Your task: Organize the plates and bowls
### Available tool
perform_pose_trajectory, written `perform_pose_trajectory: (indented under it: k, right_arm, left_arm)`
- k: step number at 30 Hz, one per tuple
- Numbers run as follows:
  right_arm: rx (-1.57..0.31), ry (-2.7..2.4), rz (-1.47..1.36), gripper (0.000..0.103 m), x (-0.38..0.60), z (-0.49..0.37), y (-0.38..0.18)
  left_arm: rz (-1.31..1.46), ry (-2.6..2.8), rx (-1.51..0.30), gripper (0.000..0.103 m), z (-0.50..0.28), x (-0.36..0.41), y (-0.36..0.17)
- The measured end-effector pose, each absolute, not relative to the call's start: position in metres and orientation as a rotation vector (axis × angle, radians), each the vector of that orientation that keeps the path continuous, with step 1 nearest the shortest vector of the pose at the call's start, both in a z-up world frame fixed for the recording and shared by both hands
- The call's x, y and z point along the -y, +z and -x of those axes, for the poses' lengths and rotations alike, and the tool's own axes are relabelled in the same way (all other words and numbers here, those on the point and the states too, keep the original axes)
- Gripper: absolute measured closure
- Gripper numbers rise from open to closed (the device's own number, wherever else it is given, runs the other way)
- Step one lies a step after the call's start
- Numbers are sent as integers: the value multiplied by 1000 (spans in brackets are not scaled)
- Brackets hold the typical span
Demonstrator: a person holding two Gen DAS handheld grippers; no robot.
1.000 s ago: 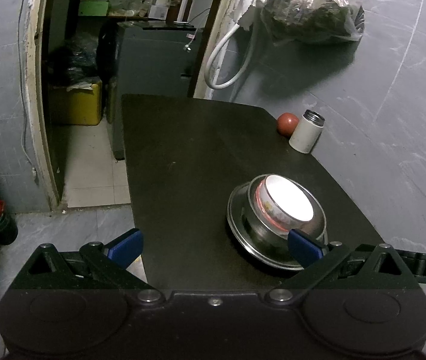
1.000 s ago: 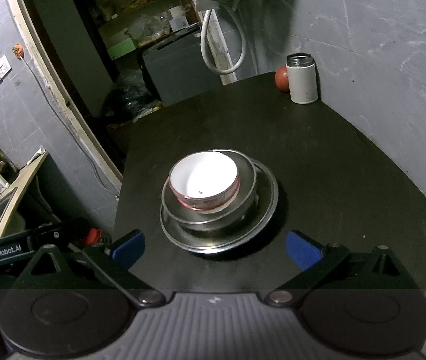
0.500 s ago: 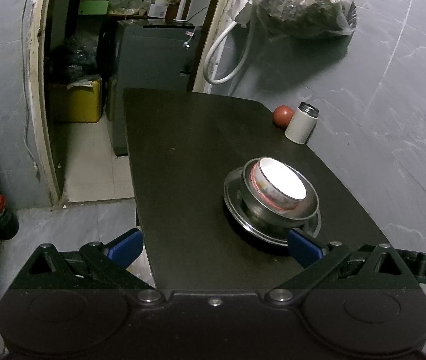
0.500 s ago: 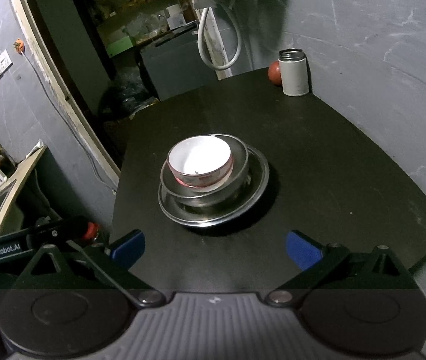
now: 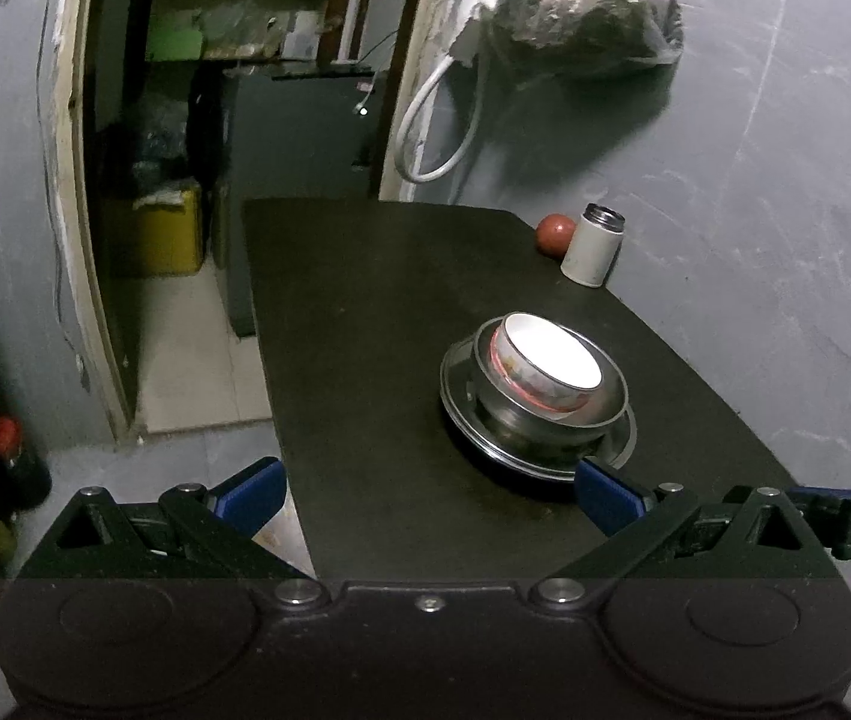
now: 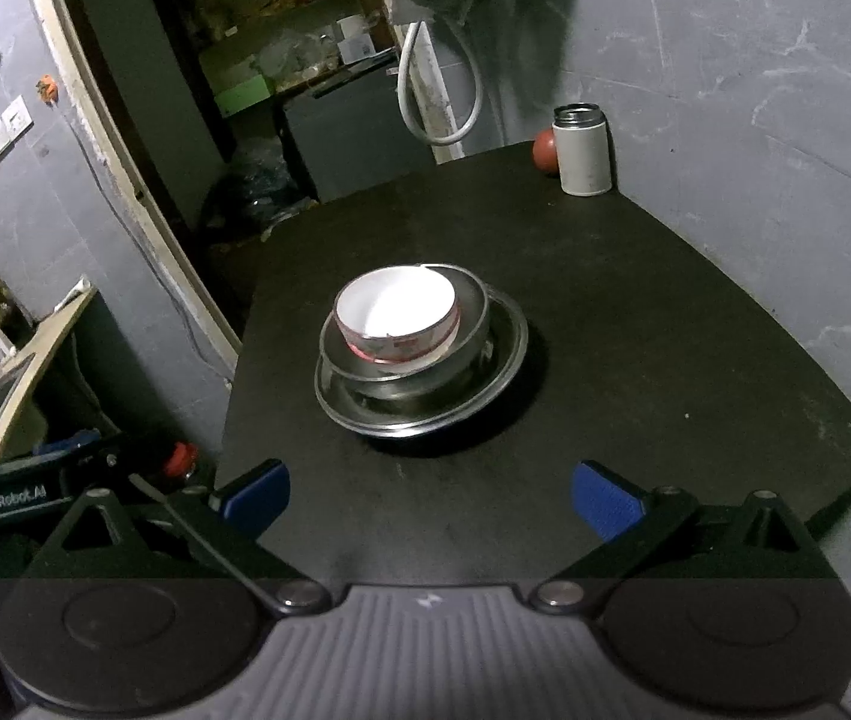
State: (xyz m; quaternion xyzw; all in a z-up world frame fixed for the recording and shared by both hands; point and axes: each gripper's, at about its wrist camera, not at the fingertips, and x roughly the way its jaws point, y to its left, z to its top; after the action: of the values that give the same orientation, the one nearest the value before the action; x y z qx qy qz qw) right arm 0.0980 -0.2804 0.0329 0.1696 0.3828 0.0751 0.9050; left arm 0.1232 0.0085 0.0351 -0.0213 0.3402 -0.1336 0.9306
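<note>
White bowl [image 6: 395, 309], steel plate [image 6: 503, 360], black table [image 6: 635, 312]

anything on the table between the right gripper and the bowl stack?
Nothing. In the right wrist view only bare black table lies between the open right gripper and the stack: white bowl, steel bowl, steel plate.

Both wrist views are dim, lit from above and in front. The white bowl [image 6: 395, 312] is overexposed, its interior a featureless glare, while the black desk [image 6: 635, 330] swallows detail. The stacked dishes cast a soft shadow toward the camera. Fisheye distortion bows the door frame [image 5: 74, 192] and wall lines; corners vignette to black. A darker band crosses the bottom of each frame.
</note>
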Motion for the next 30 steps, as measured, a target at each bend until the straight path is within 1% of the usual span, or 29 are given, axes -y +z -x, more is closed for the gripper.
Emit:
perform_pose_trajectory:
  k: [30]
  right_arm:
    - [-782,123,-279,0,279,-78,30]
  left_arm:
    - [-9,-282,-673,1,-101,-5,19]
